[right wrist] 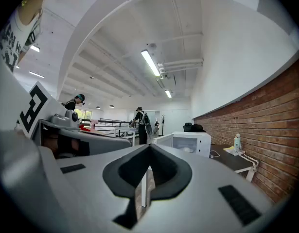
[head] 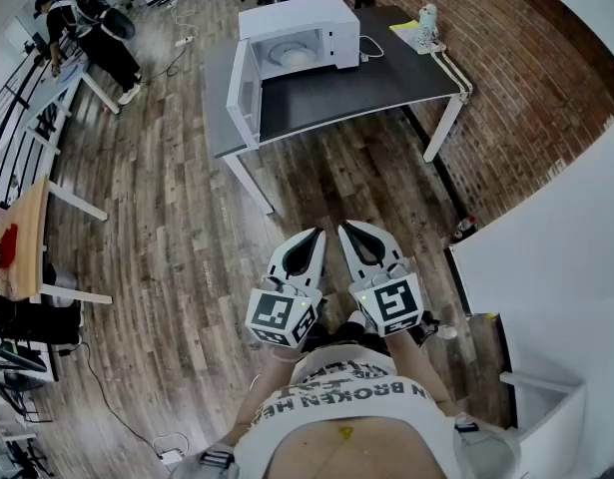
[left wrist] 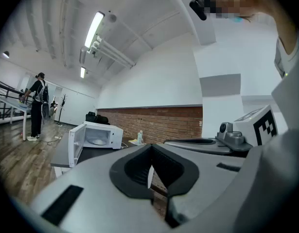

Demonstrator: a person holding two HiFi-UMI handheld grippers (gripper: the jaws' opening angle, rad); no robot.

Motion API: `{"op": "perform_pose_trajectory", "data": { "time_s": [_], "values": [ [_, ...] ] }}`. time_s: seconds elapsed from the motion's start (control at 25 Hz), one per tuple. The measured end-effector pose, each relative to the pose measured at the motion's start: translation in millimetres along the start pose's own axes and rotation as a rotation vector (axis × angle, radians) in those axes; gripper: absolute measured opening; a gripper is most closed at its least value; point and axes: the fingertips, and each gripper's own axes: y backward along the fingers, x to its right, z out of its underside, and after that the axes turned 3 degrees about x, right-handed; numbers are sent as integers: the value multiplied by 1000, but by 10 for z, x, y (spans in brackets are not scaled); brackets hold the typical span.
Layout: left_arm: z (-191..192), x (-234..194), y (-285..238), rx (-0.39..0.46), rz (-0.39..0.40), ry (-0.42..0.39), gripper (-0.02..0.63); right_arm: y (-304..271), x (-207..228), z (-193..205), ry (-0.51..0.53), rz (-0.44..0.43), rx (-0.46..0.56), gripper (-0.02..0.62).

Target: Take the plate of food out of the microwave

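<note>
**Near.** The left claw (head: pixel 311 239) and the right claw (head: pixel 348 230) are held side by side and level over the wooden floor (head: pixel 167 218). Each has its jaws closed together, with nothing between them.

**Middle.** A dark worktop (head: pixel 386 83) on white legs stands beside the brick wall (head: pixel 506 88), well apart from both claws. A white microwave (head: pixel 321 10) sits on its far left part. The microwave's door (head: pixel 243 93) is swung fully open toward the left.

**Task object.** The plate (head: pixel 295 56) lies inside the open microwave, on the floor of the cavity. What it carries is too small to tell. Neither claw is near it.

**Right of the microwave.** A small white bottle (head: pixel 426 26) stands next to a yellow sheet (head: pixel 402 26), at the worktop's far right corner.

**Far.** A person in dark clothing (head: pixel 87 33) stands at another table.
</note>
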Motion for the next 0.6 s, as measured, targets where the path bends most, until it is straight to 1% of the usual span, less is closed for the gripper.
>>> {"op": "perform_pose_trajectory", "data": {
  "time_s": [0.24,0.6],
  "values": [
    [0,93,-5,6,-2,-14,6,69,69,44,-26,8,11,8],
    [143,156,-120,11,-32,31,6,82,143,142,-22,-83,11,8]
  ]
}}
